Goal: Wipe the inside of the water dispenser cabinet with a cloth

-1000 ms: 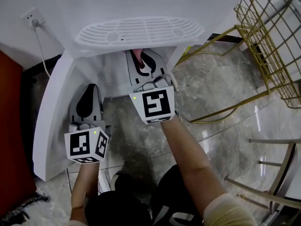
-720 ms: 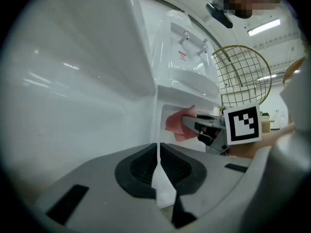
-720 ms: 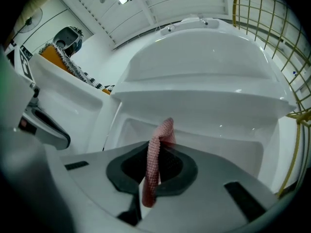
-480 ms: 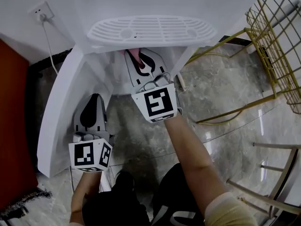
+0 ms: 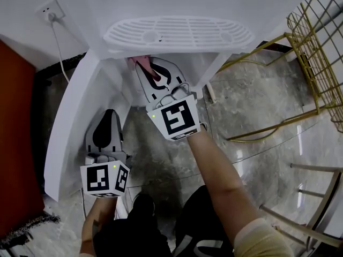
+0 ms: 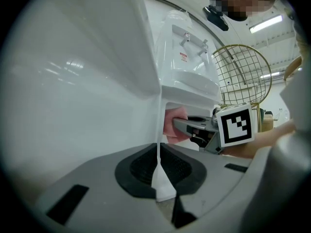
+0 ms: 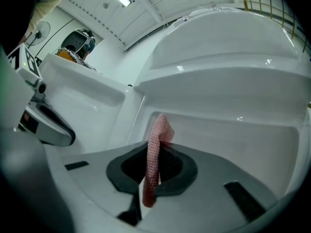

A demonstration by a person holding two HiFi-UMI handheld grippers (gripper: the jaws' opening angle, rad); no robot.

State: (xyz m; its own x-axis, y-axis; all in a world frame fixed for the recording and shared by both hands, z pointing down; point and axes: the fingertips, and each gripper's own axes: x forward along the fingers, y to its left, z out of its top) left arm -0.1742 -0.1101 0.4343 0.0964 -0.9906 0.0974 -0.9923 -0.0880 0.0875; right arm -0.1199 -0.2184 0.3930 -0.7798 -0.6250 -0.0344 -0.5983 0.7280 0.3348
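The white water dispenser (image 5: 179, 36) stands against the wall, and its lower cabinet door (image 5: 67, 133) is swung open to the left. My right gripper (image 5: 150, 69) reaches into the cabinet, just under the drip tray, shut on a pink cloth (image 5: 140, 62). In the right gripper view the cloth (image 7: 154, 154) hangs pinched between the jaws, in front of the white inner wall (image 7: 223, 135). My left gripper (image 5: 107, 115) is shut on the door's edge (image 6: 158, 176). The left gripper view also shows the cloth (image 6: 174, 125) and the right gripper's body beside it.
A gold wire rack (image 5: 316, 52) and its thin legs (image 5: 257, 127) stand on the marble floor at the right. A wall socket with a white cable (image 5: 51, 9) is at the top left, and a red-brown panel (image 5: 13, 143) lines the left edge.
The right gripper has shifted leftward inside the cabinet with the pink cloth. The left gripper keeps its hold on the door edge.
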